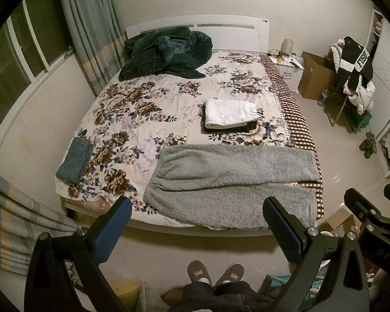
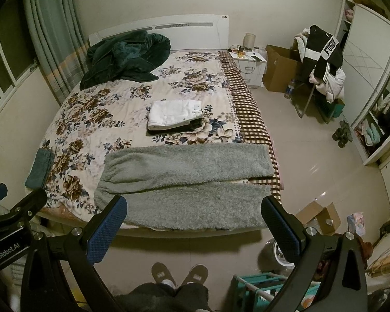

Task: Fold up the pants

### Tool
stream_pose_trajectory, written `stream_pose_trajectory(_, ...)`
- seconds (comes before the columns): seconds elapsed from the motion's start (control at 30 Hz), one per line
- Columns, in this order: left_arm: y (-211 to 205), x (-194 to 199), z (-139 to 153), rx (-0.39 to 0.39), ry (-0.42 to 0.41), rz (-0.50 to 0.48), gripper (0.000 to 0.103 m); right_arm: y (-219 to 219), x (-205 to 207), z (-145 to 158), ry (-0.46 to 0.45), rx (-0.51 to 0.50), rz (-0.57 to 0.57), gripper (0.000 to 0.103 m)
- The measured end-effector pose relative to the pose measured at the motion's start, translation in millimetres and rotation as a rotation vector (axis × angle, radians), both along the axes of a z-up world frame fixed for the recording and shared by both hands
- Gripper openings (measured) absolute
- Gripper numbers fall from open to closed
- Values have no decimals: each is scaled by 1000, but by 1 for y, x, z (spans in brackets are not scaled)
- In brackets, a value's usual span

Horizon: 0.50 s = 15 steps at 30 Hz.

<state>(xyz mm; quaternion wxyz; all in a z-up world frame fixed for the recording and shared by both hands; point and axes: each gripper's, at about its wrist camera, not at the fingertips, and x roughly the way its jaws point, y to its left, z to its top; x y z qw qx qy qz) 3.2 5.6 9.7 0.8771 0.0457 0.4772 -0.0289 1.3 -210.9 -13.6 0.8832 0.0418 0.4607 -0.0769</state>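
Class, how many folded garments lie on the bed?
3: white atop a black one mid-bed, teal one at the left edge. More may be hidden.

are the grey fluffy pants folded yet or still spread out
Spread out. The grey fluffy pants lie flat across the foot of the bed, both legs side by side at full length. Neither pair of tongs touches them.

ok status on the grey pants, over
Left tongs and right tongs open, empty, held back off the bed's foot. Grey fleece pants spread flat, unfolded. Nothing on them; white folded pants lie well clear.
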Motion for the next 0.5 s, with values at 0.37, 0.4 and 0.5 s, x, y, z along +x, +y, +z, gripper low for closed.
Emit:
stream_pose_trajectory(0.37, 0, 0, 1, 0, -3, 1, 103, -2, -1, -1, 0, 1, 0, 103)
stream_pose_trajectory(0.4, 1, 1, 1, 0, -3, 1, 103, -2, -1, -1, 0, 2, 0, 103)
stream_pose_trajectory(0.5, 0, 0, 3, 0, -4, 1, 103, -2, -1, -1, 0, 2, 0, 103)
